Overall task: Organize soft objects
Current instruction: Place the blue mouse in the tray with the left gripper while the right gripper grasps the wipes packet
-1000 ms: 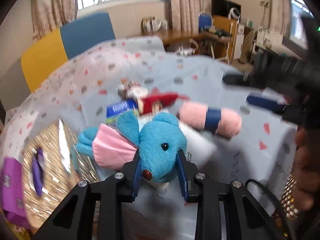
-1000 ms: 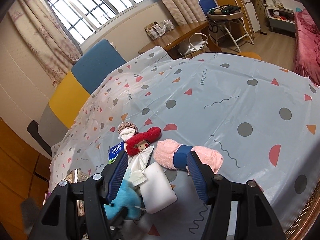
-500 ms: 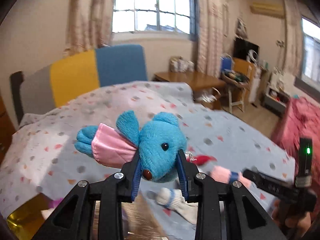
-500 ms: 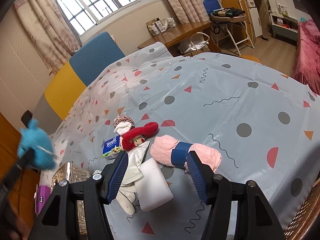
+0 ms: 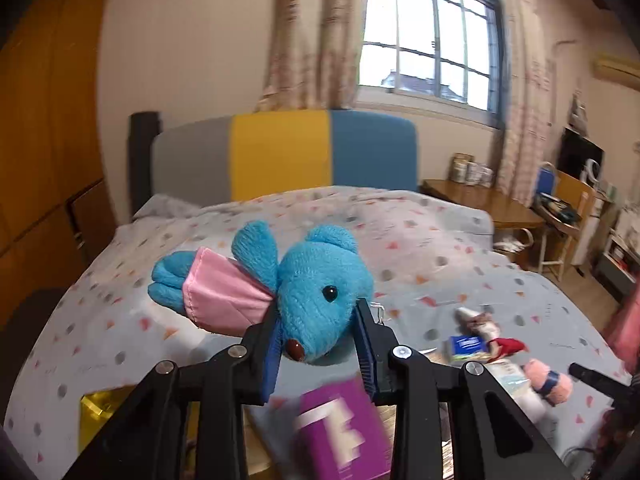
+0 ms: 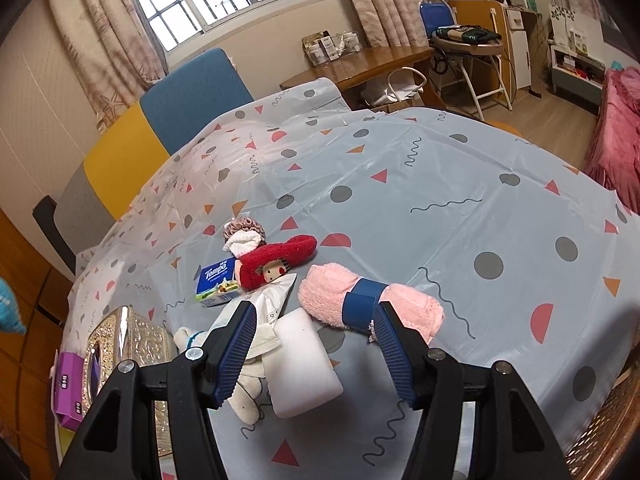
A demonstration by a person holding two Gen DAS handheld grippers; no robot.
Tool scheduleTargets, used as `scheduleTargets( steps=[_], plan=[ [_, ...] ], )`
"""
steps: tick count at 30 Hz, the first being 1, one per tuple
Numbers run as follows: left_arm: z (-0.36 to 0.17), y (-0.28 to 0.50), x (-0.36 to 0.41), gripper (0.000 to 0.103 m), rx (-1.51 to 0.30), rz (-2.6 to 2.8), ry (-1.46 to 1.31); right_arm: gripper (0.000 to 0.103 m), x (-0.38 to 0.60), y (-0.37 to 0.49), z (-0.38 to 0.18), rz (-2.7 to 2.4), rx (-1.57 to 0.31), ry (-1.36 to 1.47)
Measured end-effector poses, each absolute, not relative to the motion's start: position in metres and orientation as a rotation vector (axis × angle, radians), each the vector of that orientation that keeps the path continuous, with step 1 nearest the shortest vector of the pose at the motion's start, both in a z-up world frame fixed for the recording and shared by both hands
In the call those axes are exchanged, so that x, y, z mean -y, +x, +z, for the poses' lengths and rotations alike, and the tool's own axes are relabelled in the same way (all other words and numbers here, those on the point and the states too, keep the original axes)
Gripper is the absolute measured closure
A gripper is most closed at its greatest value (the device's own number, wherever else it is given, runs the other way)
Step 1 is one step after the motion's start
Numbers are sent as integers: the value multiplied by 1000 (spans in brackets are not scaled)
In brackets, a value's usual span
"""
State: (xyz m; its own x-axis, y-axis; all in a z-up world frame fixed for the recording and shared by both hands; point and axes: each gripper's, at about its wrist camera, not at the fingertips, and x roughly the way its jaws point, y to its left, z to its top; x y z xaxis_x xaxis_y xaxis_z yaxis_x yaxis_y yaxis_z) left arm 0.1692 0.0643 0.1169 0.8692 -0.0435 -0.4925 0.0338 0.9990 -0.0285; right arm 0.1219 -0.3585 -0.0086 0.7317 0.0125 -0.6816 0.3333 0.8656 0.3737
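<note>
Up it goes: the left claw [image 5: 318, 344], clamped on the fluffy blue plush mouse [image 5: 320, 294], has lifted it off the patterned desk [image 6: 440, 184]. The right claw [image 6: 314, 344] hangs open, empty, above the rolled pink towel [image 6: 372, 300]. One soft toy heading for sorting!

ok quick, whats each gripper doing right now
left gripper: closed on the blue plush mouse, by its head.
right gripper: open, holding nothing, above the pink rolled towel.

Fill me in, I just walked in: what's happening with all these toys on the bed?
A person is tidying soft things with two handheld grippers. The left gripper is clamped on a blue plush mouse, held up above the patterned sheet. The right gripper hovers open over a pink rolled towel, red doll and tissue pack.
</note>
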Motion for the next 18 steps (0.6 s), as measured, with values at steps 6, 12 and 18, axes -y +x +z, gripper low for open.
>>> scheduleTargets(
  steps=[6,12,18],
  plan=[
    [81,142,-114,70,-568,52,-74,41,351,126,-10,-173,-769,461],
    [42,107,-158,69,-621,151,-125,41,339,138,-18,-147,-845,407],
    [7,74,-196,69,-683,246,-158,41,313,165,-23,-53,-920,345]
  ],
)
